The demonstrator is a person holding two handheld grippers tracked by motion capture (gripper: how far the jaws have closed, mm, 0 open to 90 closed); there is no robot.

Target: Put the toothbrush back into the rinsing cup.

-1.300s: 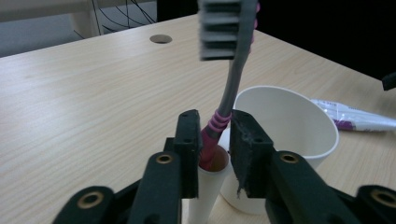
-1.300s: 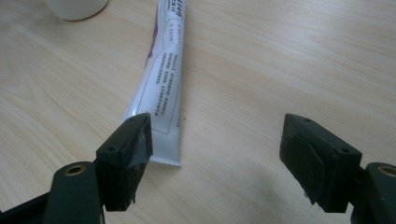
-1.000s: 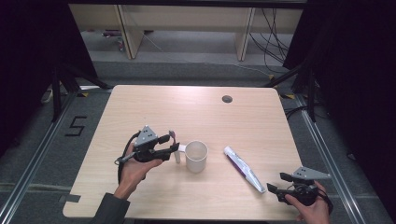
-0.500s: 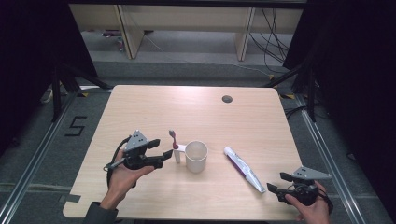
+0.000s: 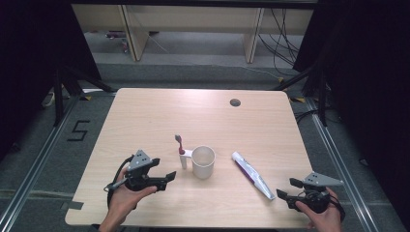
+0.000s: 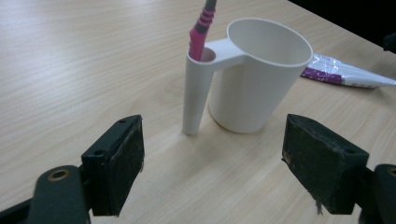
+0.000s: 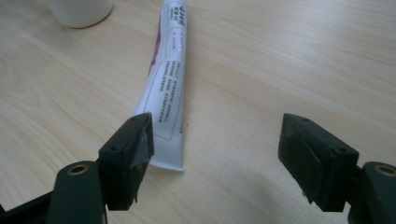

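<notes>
The toothbrush point(image 5: 179, 144) stands upright in the narrow side holder of the white cup point(image 5: 203, 162), pink handle down in the socket and head up, near the middle of the desk point(image 5: 145, 116). In the left gripper view the handle point(image 6: 201, 28) sits loosely in the tube, with the cup point(image 6: 259, 79) joined to it by a short bridge at the rim. Just beside the cup, toward the person's right, the toothpaste tube point(image 5: 252, 174) lies flat and slanted, its flat crimped end nearest the right hand.

The left hand-held gripper point(image 5: 167, 176) sits a little short of the cup, low over the desk, jaws spread wide and holding nothing; it points at the holder's base. The right hand-held gripper point(image 5: 285, 191) is likewise spread and empty, with the tube's crimped end point(image 7: 166, 112) lying just inside its left jaw.

The work in hand looks like taking up the toothpaste (the toothbrush seems already stowed). To do that well, the right gripper should shift sideways so the tube lies centred between the jaws, drop until the pads nearly meet the desk, and close across the tube's width, above the crimp where there is body to grip. The left forearm enters from the bottom edge with the wrist level; the right hand rests at the desk's near corner.
</notes>
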